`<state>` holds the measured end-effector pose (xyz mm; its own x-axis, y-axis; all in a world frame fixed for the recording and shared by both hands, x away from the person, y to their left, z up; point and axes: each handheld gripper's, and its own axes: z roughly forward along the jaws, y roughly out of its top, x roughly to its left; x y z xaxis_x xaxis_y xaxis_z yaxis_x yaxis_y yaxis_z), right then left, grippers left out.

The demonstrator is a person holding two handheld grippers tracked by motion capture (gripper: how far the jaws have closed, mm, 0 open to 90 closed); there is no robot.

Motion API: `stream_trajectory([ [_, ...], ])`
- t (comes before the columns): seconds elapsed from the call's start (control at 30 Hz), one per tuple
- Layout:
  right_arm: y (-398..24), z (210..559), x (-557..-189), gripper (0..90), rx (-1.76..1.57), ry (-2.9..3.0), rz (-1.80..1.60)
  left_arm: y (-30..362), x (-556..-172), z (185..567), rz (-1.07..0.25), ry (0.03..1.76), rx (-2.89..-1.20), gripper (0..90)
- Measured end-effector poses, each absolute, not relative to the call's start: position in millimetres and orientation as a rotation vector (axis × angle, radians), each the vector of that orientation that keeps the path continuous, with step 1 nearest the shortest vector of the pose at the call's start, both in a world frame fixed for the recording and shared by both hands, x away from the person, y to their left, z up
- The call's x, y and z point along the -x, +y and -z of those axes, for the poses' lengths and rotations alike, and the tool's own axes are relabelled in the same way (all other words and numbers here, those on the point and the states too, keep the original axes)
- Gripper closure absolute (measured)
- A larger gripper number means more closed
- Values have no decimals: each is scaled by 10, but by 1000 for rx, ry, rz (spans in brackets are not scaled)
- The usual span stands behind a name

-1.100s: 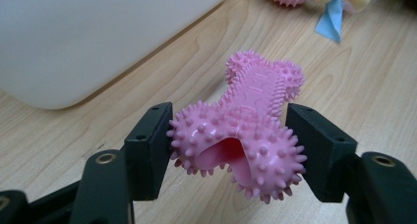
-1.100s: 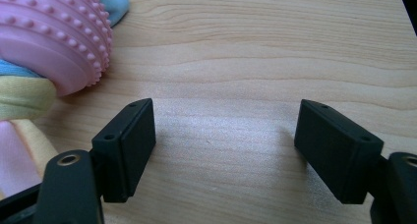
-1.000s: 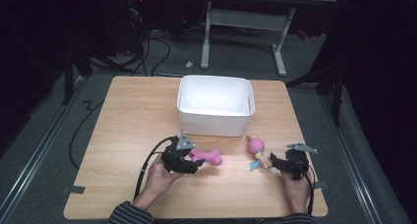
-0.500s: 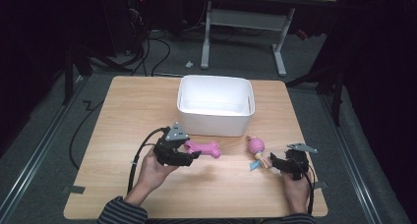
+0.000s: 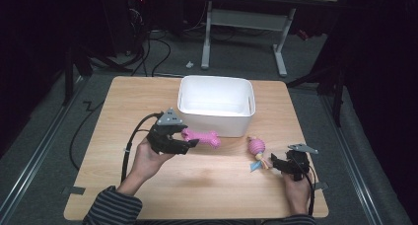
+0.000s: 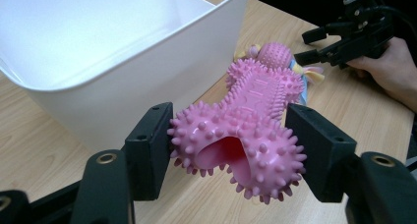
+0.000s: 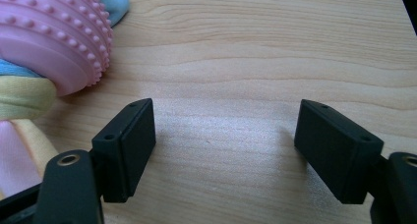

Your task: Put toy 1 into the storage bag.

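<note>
My left gripper (image 5: 190, 142) is clamped on one end of the pink bone (image 5: 202, 137), holding it above the bench (image 5: 118, 106) just in front of the white bin's (image 5: 216, 105) near wall. My right gripper (image 5: 272, 162) rests near the bench's front right corner, jaws spread wide with nothing between them, the knobbed ball toy (image 5: 256, 147) just beside it. The bench is pale wood grain; around it are grey floor, trailing cables (image 5: 157, 47) and a desk frame (image 5: 241, 18) in a dark room.

You are seeing a pink spiky rubber bone (image 6: 246, 130), a plain white plastic tub (image 5: 216, 121), and a pale wood-grain desk (image 5: 207, 185).
</note>
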<state>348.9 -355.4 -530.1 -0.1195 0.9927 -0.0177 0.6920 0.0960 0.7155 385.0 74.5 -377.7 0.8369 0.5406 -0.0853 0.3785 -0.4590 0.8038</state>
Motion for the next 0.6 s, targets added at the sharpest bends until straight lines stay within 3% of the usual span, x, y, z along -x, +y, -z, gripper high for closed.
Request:
stream_trajectory([
  [0.6,-3554,5301,-3489,236,-1647,1870,-771,715,-4080,3408,-212,648,-2074,373],
])
